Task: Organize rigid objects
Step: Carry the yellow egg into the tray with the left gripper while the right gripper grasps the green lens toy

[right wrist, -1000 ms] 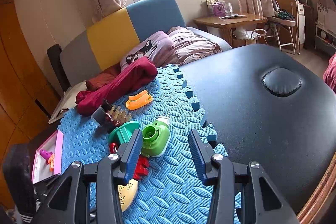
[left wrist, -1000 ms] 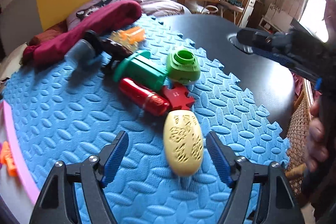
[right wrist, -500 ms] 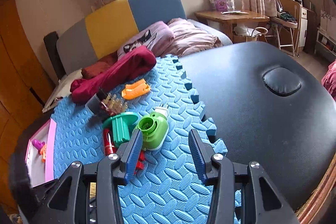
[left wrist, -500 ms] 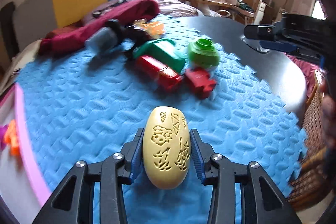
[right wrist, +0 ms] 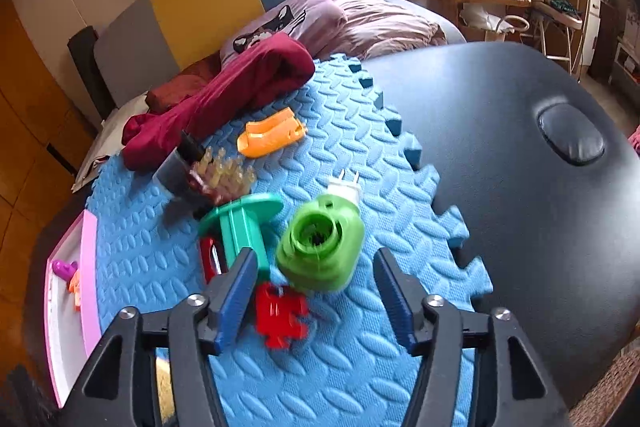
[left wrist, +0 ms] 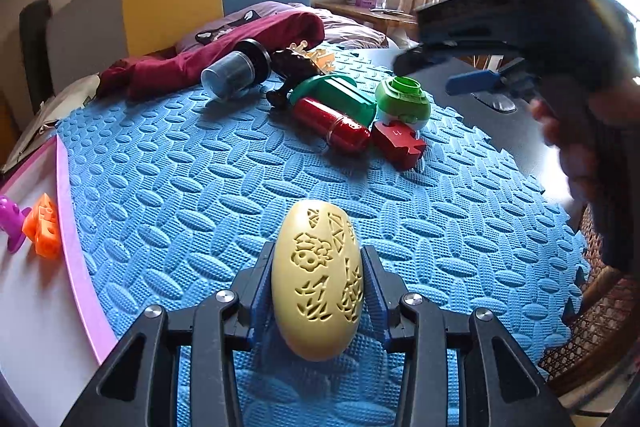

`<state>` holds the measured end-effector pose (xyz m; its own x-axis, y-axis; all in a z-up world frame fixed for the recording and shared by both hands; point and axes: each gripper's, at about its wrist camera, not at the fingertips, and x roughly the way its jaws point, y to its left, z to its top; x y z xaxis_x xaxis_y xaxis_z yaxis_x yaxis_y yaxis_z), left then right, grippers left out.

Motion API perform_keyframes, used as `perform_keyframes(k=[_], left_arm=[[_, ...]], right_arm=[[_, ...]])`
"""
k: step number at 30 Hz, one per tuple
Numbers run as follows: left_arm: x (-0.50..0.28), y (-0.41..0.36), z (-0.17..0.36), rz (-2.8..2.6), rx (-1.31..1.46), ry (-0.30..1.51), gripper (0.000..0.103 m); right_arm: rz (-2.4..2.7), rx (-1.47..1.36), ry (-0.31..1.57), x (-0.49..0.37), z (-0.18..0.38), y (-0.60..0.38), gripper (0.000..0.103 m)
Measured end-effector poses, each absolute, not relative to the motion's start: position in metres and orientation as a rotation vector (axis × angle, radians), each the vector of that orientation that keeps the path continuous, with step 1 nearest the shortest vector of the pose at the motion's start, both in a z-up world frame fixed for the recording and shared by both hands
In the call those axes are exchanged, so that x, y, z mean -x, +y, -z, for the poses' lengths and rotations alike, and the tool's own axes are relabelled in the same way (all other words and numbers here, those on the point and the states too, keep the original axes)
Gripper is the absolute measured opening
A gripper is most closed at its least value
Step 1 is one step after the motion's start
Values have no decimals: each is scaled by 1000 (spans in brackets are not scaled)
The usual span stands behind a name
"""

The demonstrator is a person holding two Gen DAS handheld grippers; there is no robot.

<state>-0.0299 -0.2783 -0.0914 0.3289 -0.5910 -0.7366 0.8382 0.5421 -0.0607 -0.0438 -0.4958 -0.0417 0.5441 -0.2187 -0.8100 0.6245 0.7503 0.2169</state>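
L wrist view, L to R: pink-rimmed tray (left wrist: pixel 68 227) sitting at L edge of the blue foam mat (left wrist: pixel 180 187), w/ a purple piece (left wrist: pixel 10 219) and an orange piece (left wrist: pixel 44 227) lying inside, touching each other. L gripper (left wrist: pixel 318 291) is gripping the yellow carved egg (left wrist: pixel 318 283); both blue fingers (left wrist: pixel 262 283) pressing on its sides, egg lengthwise between them, low over the mat near the front. Can't tell if the egg is touching the mat or just above it.

Farther back on the mat, the pile: clear cup w/ black lid (left wrist: pixel 234 71) lying on its side against the maroon cloth (left wrist: pixel 224 47); dark piece w/ tan pegs (left wrist: pixel 304 61) just R of it; green spool (left wrist: pixel 336 95) lying beside the red cylinder (left wrist: pixel 330 121), touching. Red puzzle-shaped block (left wrist: pixel 398 143) sitting just R of the cylinder, up against the green round plug-in unit (left wrist: pixel 402 99). At far R the R gripper (left wrist: pixel 472 67) is hanging in the air above the black desk (left wrist: pixel 520 131), blurred, w/ the hand (left wrist: pixel 568 163) below it.

R wrist view, L to R: same tray (right wrist: pixel 90 267) at L; orange scoop-like piece (right wrist: pixel 270 137) lying alone at the back of the mat, apart from the pile. R gripper (right wrist: pixel 316 295) w/ fingers (right wrist: pixel 236 291) spread wide, nothing between them, hovering over the green unit (right wrist: pixel 320 247) and red block (right wrist: pixel 280 311). The unit's white prongs pointing away toward the mat's jagged edge. Black desk stretching off R, w/ an oval pad (right wrist: pixel 570 135) set in it.
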Motion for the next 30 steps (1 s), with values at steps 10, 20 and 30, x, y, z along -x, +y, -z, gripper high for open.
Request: perform_keyframes(k=[10, 20, 30], left_arm=[[32, -275, 91, 962, -353, 778, 41], [37, -276, 90, 953, -365, 766, 42], [29, -278, 85, 912, -365, 820, 41]], right_arm=[[552, -449, 977, 6, 79, -507, 55], [562, -386, 1006, 3, 85, -505, 53], [566, -342, 971, 5, 86, -500, 53]])
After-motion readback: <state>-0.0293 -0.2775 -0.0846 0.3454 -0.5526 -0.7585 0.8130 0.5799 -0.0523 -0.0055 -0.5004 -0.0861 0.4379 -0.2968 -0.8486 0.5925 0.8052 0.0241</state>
